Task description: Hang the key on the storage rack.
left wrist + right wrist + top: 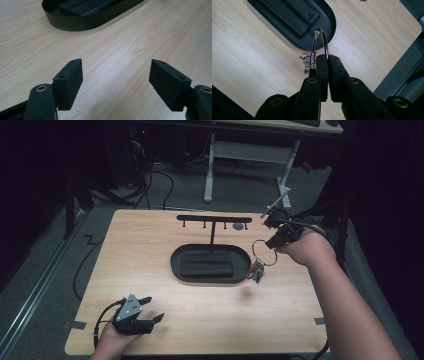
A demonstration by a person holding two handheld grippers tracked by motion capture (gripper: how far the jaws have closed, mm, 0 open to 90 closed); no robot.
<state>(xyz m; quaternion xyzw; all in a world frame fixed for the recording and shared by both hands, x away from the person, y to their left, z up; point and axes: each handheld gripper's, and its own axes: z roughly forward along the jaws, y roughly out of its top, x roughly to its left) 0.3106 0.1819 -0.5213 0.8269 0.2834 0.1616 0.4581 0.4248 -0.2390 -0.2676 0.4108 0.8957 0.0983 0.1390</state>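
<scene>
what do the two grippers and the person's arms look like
Both grippers are black with two flat rectangular jaws and brass-coloured pivot bushings. The left gripper carries a grey three-cornered plate with small holes and trails a black cable. The right gripper also trails black cables. The forearms are bare, no sleeves.

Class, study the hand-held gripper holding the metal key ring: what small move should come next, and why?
Probably lift the silver metal ring toward the black T-shaped hook stand. The right hand-held gripper is shut on the ring, the colourful charms hang free, and the hooks sit higher.
</scene>
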